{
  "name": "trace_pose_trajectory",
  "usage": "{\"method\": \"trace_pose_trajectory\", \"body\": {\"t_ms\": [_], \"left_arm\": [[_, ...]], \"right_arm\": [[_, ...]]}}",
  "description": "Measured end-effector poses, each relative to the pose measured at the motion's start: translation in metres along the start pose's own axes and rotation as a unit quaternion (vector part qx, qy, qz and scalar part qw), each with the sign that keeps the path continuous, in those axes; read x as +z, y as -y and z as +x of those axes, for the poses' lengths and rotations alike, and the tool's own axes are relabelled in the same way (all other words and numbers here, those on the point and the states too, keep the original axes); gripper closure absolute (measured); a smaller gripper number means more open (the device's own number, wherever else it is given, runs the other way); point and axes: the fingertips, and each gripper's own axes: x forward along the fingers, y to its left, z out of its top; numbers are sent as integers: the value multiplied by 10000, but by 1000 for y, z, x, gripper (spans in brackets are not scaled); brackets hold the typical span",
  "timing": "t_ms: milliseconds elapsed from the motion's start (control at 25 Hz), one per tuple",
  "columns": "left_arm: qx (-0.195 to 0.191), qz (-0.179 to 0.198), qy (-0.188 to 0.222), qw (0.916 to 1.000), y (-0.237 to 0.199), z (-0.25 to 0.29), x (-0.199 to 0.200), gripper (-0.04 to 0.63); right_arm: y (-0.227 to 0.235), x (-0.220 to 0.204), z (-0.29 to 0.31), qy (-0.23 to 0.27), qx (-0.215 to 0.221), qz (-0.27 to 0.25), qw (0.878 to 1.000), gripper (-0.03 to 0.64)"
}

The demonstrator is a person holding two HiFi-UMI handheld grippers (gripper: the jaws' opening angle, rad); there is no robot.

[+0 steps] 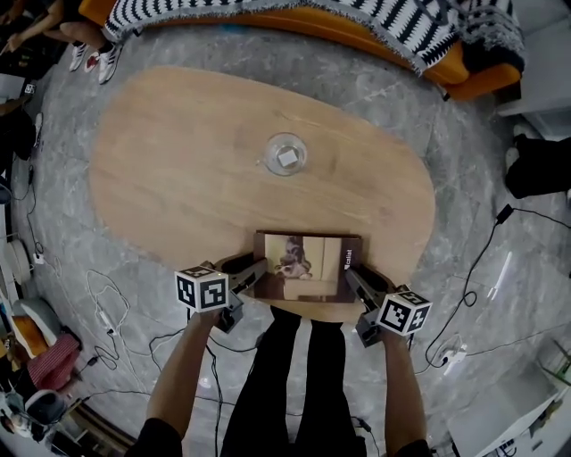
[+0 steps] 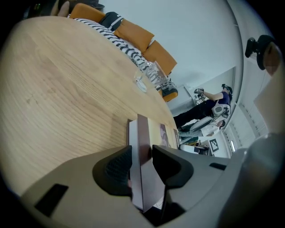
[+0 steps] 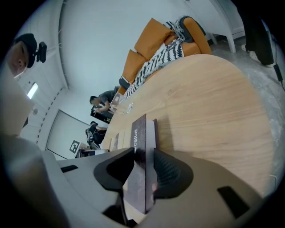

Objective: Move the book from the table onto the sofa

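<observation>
Book (image 1: 308, 266) is lying cover-up at the 6 o'clock edge of the oval wooden table (image 1: 178, 161), spine side toward 3 o'clock, with a pale picture showing on the cover. Left gripper (image 1: 254, 275) is coming in at the book's 9 o'clock edge and the right gripper (image 1: 357, 278) at its 3 o'clock edge, both angled downward. In the left gripper view the left gripper (image 2: 141, 156) is clamping the book (image 2: 149, 133), its dark pads pressing the cover on one side and the underside on the other. The right gripper view is showing the same: the right gripper (image 3: 144, 164) is clenching the spine edge of the book (image 3: 140, 133), pads tight against both faces. Cannot tell whether the book is resting on the wood or is raised just clear of it. A clear glass (image 1: 285, 153) is standing near the table's centre, at 12 o'clock from the book and well apart from it. The orange sofa (image 1: 473, 80), draped with a black-and-white striped blanket (image 1: 428, 27), is sitting beyond the table at 12 o'clock. Cables (image 1: 107, 308) are trailing over the grey floor at 8 o'clock.
</observation>
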Motion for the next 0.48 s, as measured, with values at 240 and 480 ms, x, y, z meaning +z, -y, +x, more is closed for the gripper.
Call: {"method": "trace_pose_trajectory", "body": {"t_ms": [240,480], "left_arm": [[-59,-32,85,9999,18,-9,5,446],[-84,66,347,9993,57,-33,21,448]], "right_arm": [[-11,11,-14,99,66,26,9999,468],[-43,39,-42,293,185,-178,9992,469]]}}
